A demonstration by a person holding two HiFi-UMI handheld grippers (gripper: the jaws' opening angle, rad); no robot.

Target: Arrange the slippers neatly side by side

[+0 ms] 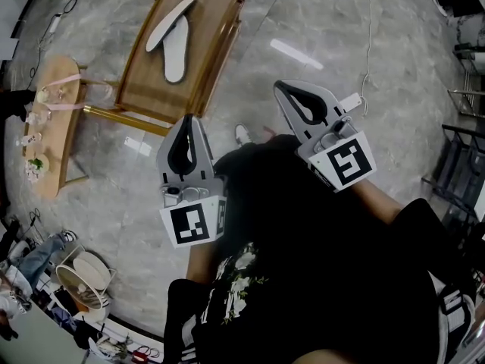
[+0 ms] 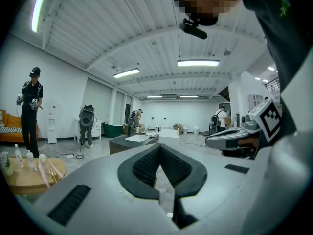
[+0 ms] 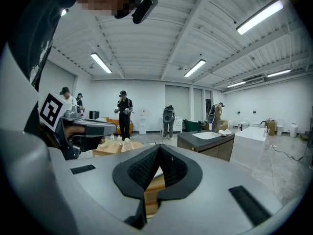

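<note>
The slippers (image 1: 175, 51) are shown splayed in a V on the table (image 1: 220, 21), well ahead of both fingertips. The left gripper (image 1: 188, 125) and right gripper (image 1: 282, 89) are held with fingers pressed together, nothing between. The approach step is judged to be in hand. Next, the fingers must be parted and one slipper reached.

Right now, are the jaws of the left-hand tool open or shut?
Shut: on the left gripper, the jaws meet at their tips, with nothing held between them.
</note>
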